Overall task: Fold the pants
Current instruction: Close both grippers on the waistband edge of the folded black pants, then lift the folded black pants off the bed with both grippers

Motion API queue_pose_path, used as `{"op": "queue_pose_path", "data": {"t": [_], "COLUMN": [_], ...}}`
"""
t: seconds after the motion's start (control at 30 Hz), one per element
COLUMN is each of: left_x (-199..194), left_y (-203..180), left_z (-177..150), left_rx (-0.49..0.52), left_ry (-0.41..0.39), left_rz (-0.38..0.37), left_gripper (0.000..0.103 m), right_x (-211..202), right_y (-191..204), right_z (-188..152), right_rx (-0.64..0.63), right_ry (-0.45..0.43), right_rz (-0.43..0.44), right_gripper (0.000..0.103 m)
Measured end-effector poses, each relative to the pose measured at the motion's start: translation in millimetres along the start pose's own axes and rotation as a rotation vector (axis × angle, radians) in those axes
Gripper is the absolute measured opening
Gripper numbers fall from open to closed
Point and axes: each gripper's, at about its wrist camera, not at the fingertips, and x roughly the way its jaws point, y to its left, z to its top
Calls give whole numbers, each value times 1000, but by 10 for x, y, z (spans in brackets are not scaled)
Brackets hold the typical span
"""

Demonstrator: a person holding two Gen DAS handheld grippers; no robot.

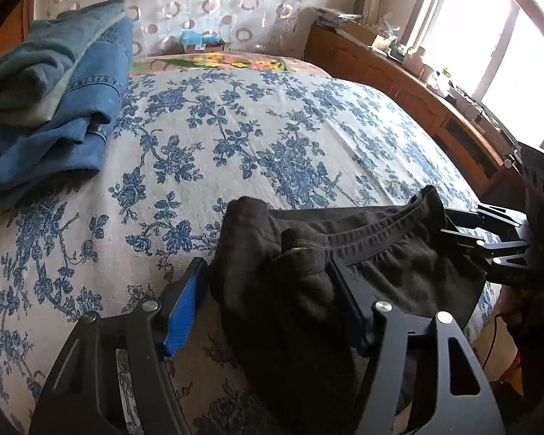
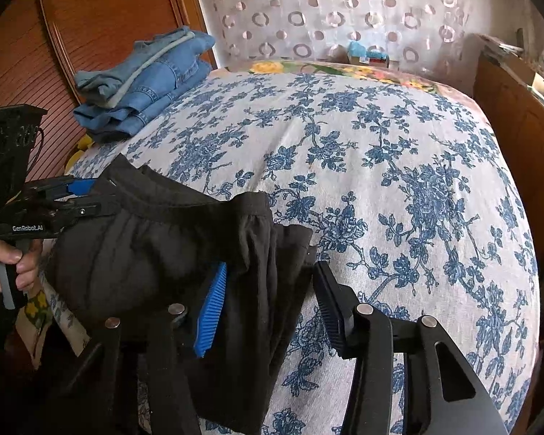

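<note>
Left wrist view: my left gripper (image 1: 268, 301) gapes around limp black pants (image 1: 344, 253) at the bed's (image 1: 235, 127) near edge; my right gripper (image 2: 268, 308) likewise, seemingly unclenched; I'd pinch the elastic waistband (image 1: 380, 232).

Matt black cloth pants (image 2: 156, 239), woven floral bedspread (image 1: 257, 134), ribbed blue plastic claw pads (image 2: 211, 311), glossy wood cabinet (image 1: 399, 79)

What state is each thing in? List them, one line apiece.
Black cotton pants: bunched at the bed's near edge, waistband up, not yet folded.
Left tongs: open, straddling the pants' fabric.
Right tongs: open, around the pants' edge.
Blue denim jeans: folded, stacked at the far corner.
Blue-flowered white bedspread: spread flat.
</note>
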Motion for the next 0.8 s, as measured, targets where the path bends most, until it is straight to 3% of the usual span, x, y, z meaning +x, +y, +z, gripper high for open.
{"op": "queue_pose_path", "data": {"t": [0.27, 0.4, 0.6, 0.8], "left_x": [48, 78, 97, -1], "left_y": [-30, -65, -99, -150], "left_z": [67, 89, 122, 154], "left_rx": [32, 53, 52, 41], "left_ry": [27, 31, 25, -2], "left_rz": [-2, -7, -56, -62], "left_gripper": [68, 64, 40, 22], "right_x": [32, 47, 91, 118], "right_y": [6, -11, -10, -63], "right_z": [16, 31, 59, 73], "right_rx": [-18, -17, -18, -1], "right_ry": [5, 9, 10, 9], "right_rz": [-6, -3, 36, 73], "right_gripper": [50, 43, 22, 12]}}
